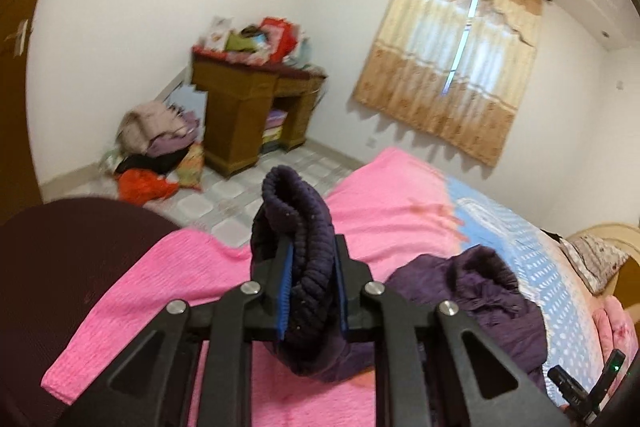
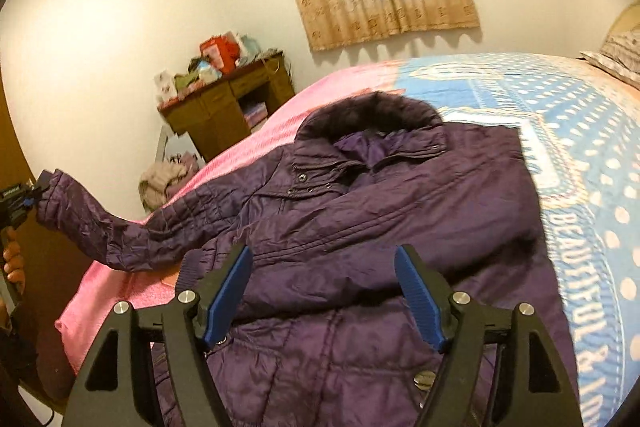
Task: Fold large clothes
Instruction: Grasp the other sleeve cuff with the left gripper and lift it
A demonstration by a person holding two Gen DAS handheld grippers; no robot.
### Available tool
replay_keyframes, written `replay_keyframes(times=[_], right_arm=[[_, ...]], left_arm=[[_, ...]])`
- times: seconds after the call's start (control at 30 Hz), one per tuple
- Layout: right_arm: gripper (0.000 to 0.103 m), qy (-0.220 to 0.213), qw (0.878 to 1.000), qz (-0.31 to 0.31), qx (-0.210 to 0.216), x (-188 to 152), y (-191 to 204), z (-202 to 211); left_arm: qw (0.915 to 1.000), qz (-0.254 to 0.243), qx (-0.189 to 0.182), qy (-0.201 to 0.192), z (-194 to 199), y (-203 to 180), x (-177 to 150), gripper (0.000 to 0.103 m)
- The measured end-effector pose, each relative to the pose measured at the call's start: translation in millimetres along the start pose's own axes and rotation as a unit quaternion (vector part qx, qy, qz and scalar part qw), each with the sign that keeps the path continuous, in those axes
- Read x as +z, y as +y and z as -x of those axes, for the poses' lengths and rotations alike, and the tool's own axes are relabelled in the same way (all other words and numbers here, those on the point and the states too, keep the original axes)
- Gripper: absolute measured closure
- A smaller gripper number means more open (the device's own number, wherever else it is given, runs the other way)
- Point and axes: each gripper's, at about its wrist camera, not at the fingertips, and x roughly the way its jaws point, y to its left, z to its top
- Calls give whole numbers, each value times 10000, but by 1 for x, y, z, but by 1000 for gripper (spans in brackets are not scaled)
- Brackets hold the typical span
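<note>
A dark purple padded jacket (image 2: 380,219) with a fur-trimmed hood (image 2: 372,111) lies front up on the bed. My left gripper (image 1: 310,267) is shut on the ribbed knit cuff (image 1: 296,203) of one sleeve, which sticks up between the blue pads. In the right wrist view that sleeve (image 2: 112,227) stretches out to the left, lifted off the pink cover, with the left gripper (image 2: 30,201) at its end and a hand below it. My right gripper (image 2: 324,283) hangs open above the jacket's body, nothing between its pads.
The bed has a pink cover (image 1: 392,203) and a blue dotted sheet (image 2: 580,131), with a pillow (image 2: 618,57) at its head. A cluttered wooden desk (image 1: 256,107) stands by the far wall. A pile of clothes (image 1: 156,147) lies on the tiled floor beside it.
</note>
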Motion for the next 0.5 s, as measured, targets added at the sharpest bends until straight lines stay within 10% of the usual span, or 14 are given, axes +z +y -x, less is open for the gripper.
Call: replay_keyframes(times=[0.5], right_arm=[[29,-284,9984,-496,24,-14,-43,32]], left_arm=[[9806,-1404,-1026,-899,22,-165,30,86]])
